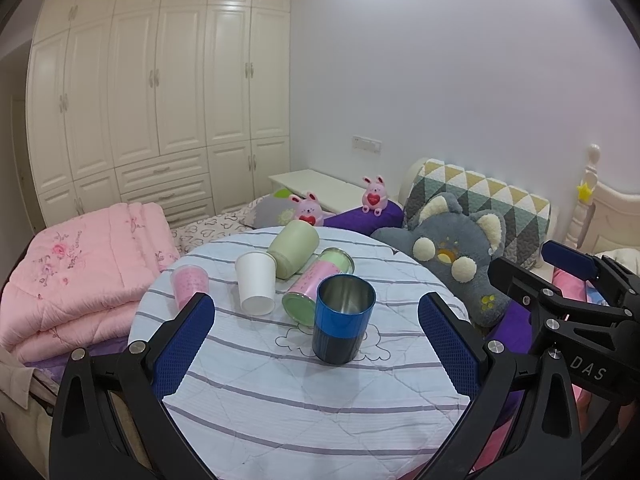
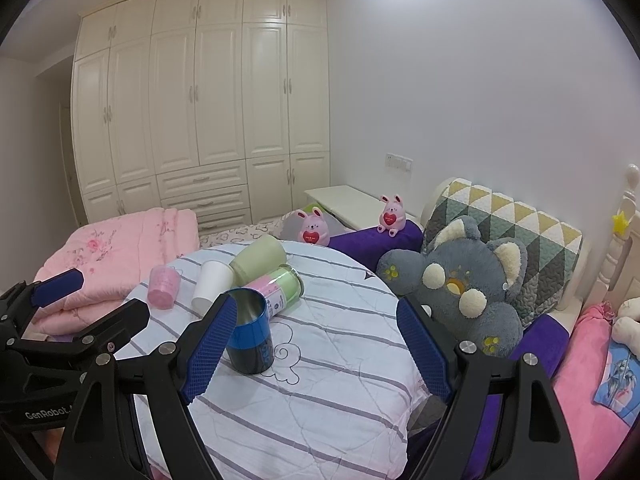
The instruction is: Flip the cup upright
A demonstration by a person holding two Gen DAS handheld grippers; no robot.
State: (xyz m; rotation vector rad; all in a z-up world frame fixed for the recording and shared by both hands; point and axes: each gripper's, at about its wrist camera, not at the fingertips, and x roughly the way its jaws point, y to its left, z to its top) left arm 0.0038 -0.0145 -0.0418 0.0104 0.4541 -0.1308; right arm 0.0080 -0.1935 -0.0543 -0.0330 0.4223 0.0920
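A blue and black metal cup (image 1: 343, 318) (image 2: 251, 332) stands upright, mouth up, on the round striped table (image 1: 304, 404) (image 2: 320, 360). Behind it a pink and green can (image 1: 316, 284) (image 2: 280, 290) and a pale green cup (image 1: 294, 249) (image 2: 258, 259) lie on their sides. A white paper cup (image 1: 256, 283) (image 2: 211, 285) and a pink cup (image 1: 189, 285) (image 2: 163, 285) stand mouth down. My left gripper (image 1: 316, 344) is open and empty, just in front of the blue cup. My right gripper (image 2: 316, 350) is open and empty, to the right of the blue cup.
A folded pink quilt (image 1: 80, 272) (image 2: 112, 256) lies left of the table. A grey plush cat (image 1: 464, 252) (image 2: 468, 288) and a patterned cushion (image 1: 480, 196) sit to the right. Two pink bunny toys (image 1: 308, 209) (image 1: 374, 195) sit behind the table.
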